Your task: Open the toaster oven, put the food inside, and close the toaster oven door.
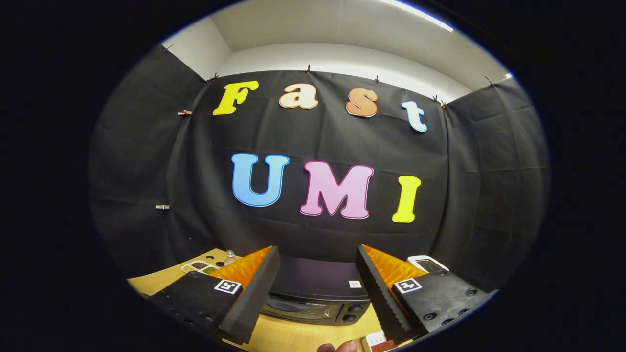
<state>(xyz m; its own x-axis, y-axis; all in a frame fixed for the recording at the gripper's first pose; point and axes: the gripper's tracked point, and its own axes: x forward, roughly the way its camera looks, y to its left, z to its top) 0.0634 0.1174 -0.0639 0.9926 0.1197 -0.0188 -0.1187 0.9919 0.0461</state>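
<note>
The gripper [318,288] is held wide open — nothing is gripped by its 2 fingers. The toaster oven [318,293] is seen between them, just ahead, on the wooden table [283,335] — its door is shut.

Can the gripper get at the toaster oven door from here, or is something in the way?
Probably yes. The gripper is open, holding nothing, and the toaster oven sits just ahead between its fingers, nothing between them. The door looks shut; the handle is hard to make out, so the approach may need lowering.
</note>
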